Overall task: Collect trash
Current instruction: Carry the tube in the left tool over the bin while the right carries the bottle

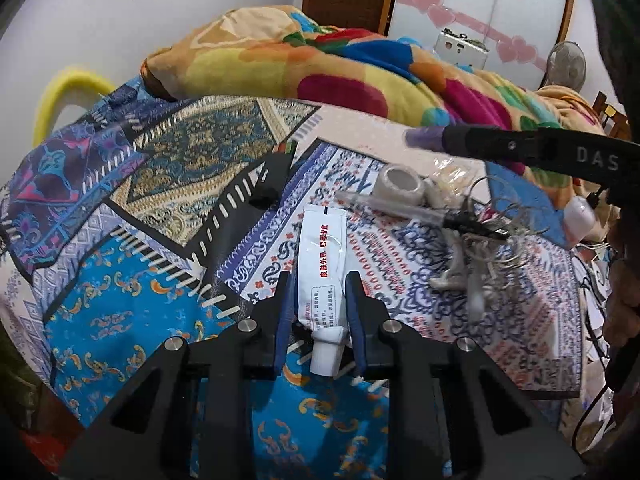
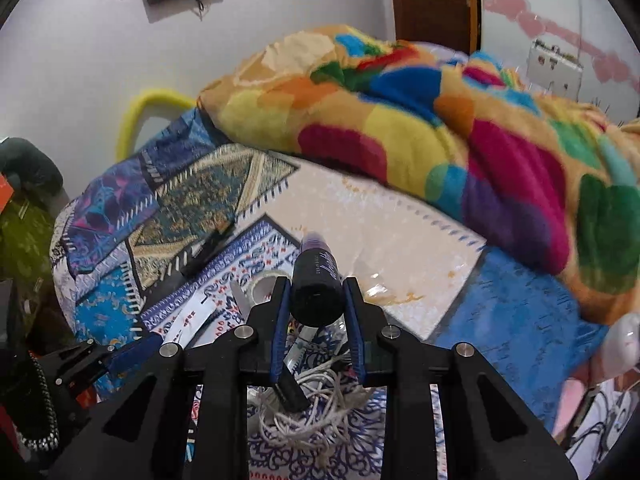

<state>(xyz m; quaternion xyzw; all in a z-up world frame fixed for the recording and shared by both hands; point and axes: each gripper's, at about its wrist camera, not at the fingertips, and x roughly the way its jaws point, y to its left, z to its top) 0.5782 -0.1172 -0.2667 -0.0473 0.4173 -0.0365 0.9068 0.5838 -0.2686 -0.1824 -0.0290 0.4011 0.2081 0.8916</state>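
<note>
A white ointment tube (image 1: pixel 320 248) with red print lies lengthwise between the blue pads of my left gripper (image 1: pixel 318 280), cap toward the camera. The pads press on its sides, just above the patterned bedspread (image 1: pixel 132 280). My right gripper (image 2: pixel 317 280) is shut on a black bottle with a purple cap (image 2: pixel 316 296), held up over the bed and pointing away. In the left wrist view that bottle (image 1: pixel 426 136) shows at the upper right, sticking out past a black finger (image 1: pixel 520 146). In the right wrist view the left gripper's blue pad and the tube (image 2: pixel 192 316) appear at the lower left.
On the bedspread lie a roll of white tape (image 1: pixel 402 184), a clear pen-like item (image 1: pixel 384 204), a tangle of pale cord (image 1: pixel 480 256) and a small black object (image 1: pixel 264 196). A bright multicoloured blanket (image 1: pixel 320 68) is heaped behind. A white case (image 1: pixel 578 216) sits at the right.
</note>
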